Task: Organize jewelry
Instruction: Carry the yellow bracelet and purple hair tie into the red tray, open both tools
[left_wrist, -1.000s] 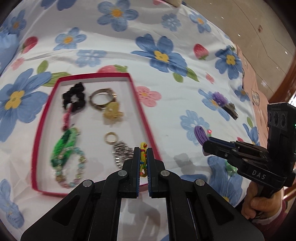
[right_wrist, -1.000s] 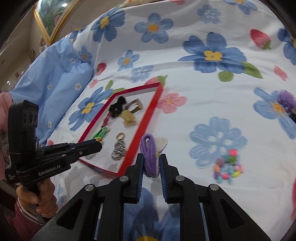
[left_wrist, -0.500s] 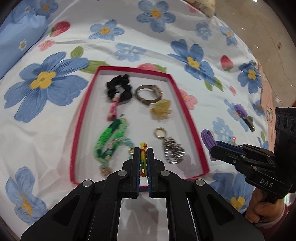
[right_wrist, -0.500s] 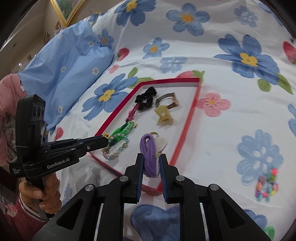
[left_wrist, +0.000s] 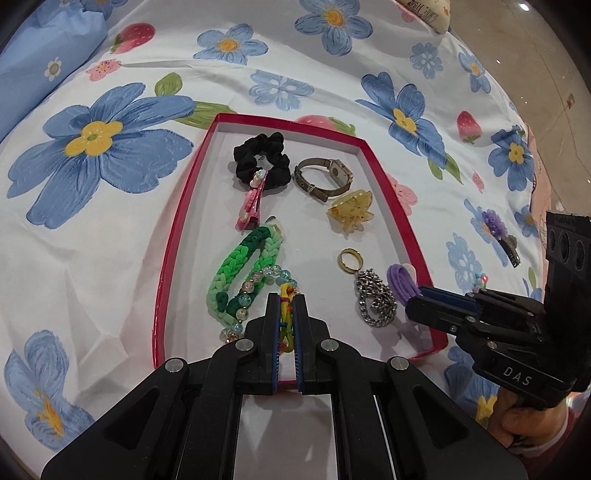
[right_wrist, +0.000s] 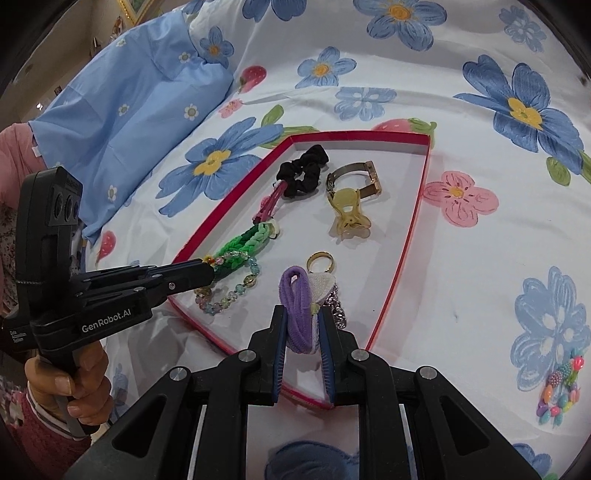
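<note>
A red-rimmed tray (left_wrist: 388, 177) (right_wrist: 410, 236) lies on the flowered bedsheet. In it are a black scrunchie (left_wrist: 260, 158), a gold watch (left_wrist: 325, 177), a yellow claw clip (left_wrist: 351, 212), a green braided band (left_wrist: 240, 266), a bead bracelet (right_wrist: 225, 295), a gold ring (left_wrist: 350, 260) and a silver chain (left_wrist: 375, 302). My left gripper (left_wrist: 286, 308) is shut on a thin yellow multicoloured band (left_wrist: 285, 317) above the tray's near end. My right gripper (right_wrist: 302, 325) is shut on a purple hair tie (right_wrist: 295, 314) with a white piece, over the tray's near right corner.
A purple flower clip (left_wrist: 496, 229) lies on the sheet right of the tray. A colourful bead cluster (right_wrist: 561, 387) sits at the right in the right wrist view. A blue pillow (right_wrist: 129, 96) is at the far left. A hand (right_wrist: 66, 387) holds each gripper's handle.
Both grippers moved over the tray and came lower, each keeping its item. The tray now sits more central and closer in both views.
</note>
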